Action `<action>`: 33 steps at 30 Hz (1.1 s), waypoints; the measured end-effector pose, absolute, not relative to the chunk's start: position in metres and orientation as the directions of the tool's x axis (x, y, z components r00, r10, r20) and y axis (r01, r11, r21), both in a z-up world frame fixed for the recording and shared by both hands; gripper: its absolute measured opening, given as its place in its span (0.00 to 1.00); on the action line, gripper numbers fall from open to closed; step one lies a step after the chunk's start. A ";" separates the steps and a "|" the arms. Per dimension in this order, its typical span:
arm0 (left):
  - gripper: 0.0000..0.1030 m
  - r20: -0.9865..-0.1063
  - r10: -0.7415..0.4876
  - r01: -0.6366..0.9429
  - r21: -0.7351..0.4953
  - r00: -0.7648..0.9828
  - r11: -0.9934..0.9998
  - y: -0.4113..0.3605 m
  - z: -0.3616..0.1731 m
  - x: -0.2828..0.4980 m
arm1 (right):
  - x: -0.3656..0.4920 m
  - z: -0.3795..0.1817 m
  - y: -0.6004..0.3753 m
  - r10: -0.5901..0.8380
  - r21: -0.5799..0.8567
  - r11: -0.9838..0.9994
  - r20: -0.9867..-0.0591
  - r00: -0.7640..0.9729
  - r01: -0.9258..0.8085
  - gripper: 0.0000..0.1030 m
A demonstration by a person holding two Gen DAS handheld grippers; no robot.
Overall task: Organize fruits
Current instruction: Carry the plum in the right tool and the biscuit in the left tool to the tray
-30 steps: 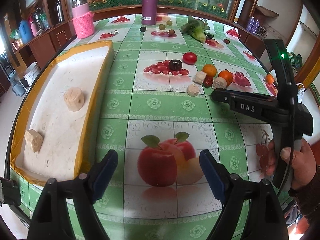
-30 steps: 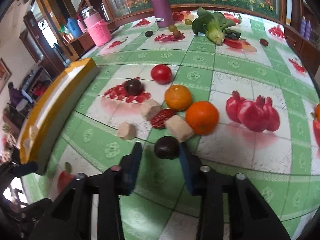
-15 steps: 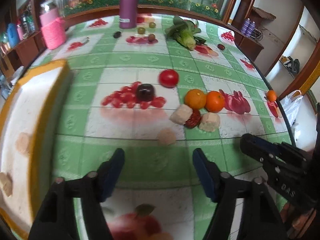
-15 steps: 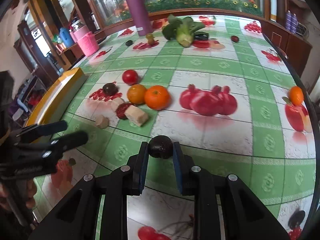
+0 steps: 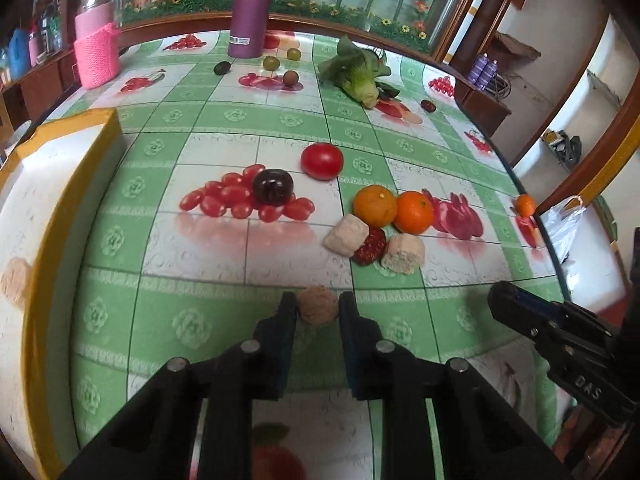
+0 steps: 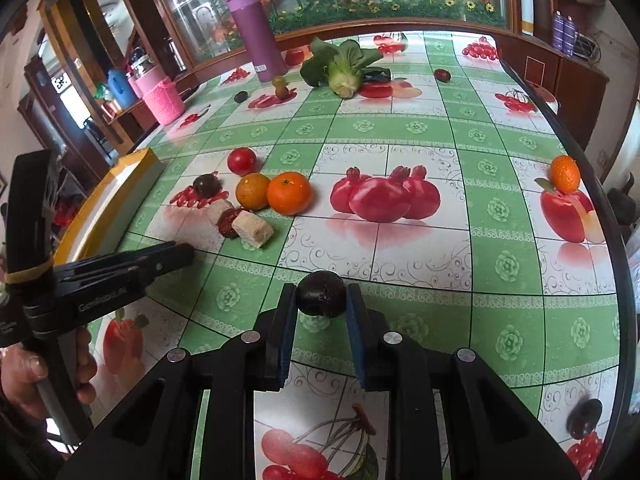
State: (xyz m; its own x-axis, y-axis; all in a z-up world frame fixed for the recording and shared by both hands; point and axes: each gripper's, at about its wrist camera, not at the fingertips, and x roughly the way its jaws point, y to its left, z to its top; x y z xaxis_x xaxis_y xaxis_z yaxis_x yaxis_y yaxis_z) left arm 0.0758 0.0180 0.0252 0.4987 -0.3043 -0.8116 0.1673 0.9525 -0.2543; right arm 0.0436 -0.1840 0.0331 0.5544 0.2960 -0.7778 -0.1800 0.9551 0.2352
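At the far left, a white tray with a yellow rim [image 5: 48, 184] is seen, with a pale lump [image 5: 14, 282] lying in it at the picture's edge. Beside it, the left gripper [image 5: 318, 310] is clamped on a brownish round lump [image 5: 318, 310] close above the tablecloth [image 5: 224, 120]. Further right, a dark plum [image 5: 274, 187], a tomato [image 5: 322, 161], two oranges [image 5: 394, 208], two pale cubes [image 5: 374, 242] and a red fruit [image 5: 370, 246] are left in a loose cluster. At the right, the right gripper [image 6: 321, 294] is closed on a dark round fruit [image 6: 321, 294], held clear of the cluster. A small orange [image 6: 565, 174] lies apart near the table's right edge. The sorting is judged to be at an early stage: little has been put away, and most pieces remain to be moved
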 end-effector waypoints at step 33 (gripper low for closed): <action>0.23 -0.762 -0.127 -0.141 -0.276 0.635 0.951 0.242 0.067 0.040 | 0.103 0.097 0.073 0.482 0.171 0.806 -0.745 0.461 -0.567 0.23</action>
